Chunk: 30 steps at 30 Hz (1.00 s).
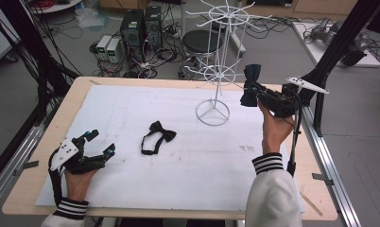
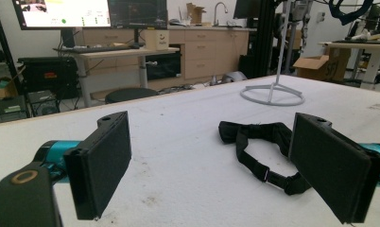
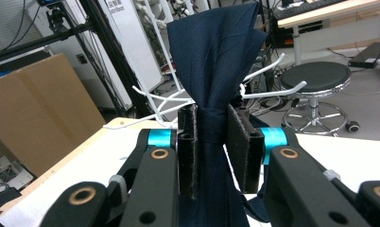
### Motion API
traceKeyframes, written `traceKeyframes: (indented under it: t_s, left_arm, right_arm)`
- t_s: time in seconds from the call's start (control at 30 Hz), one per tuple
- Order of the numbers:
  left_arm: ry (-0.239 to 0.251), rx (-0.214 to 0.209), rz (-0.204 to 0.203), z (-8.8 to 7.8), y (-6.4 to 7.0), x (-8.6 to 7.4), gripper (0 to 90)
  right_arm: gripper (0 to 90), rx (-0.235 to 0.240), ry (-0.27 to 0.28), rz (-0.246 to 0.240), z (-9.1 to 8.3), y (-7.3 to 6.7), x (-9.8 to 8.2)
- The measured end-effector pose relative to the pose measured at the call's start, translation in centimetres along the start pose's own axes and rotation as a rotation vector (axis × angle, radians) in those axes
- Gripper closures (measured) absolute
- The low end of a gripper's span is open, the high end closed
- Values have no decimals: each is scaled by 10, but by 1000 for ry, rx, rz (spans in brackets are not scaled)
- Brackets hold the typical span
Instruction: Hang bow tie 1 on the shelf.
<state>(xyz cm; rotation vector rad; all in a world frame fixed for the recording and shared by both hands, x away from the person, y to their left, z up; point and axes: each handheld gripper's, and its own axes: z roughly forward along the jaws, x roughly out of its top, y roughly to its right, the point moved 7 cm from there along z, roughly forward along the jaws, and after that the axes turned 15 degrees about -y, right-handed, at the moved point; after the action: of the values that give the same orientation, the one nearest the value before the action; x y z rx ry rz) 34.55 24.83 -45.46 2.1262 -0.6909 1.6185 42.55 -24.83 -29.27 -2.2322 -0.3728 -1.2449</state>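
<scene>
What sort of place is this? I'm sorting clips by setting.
Most likely a robotics or research lab: desktop computers and tangled cables sit on the floor behind the table, monitors stand on a desk, and black frame struts flank the workspace.

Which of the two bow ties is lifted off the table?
The dark blue bow tie, clamped in the right gripper by the white rack; the black bow tie lies flat on the table.

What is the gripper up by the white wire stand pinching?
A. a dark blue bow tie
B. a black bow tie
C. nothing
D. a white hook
A: the right gripper has its jaws closed on the knot of a dark blue bow tie, held up beside the white wire stand.
</scene>
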Motion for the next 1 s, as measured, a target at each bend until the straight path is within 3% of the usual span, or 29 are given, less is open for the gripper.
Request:
traceKeyframes:
  t_s: [0.47, 1.0]
  left_arm:
    - [1, -1, 0, 0, 0, 0, 142]
    - [0, -2, 1, 0, 0, 0, 143]
  right_arm:
    - [749, 3, -18, -33, 12, -9, 3]
    - [745, -25, -65, -128, 25, -18, 3]
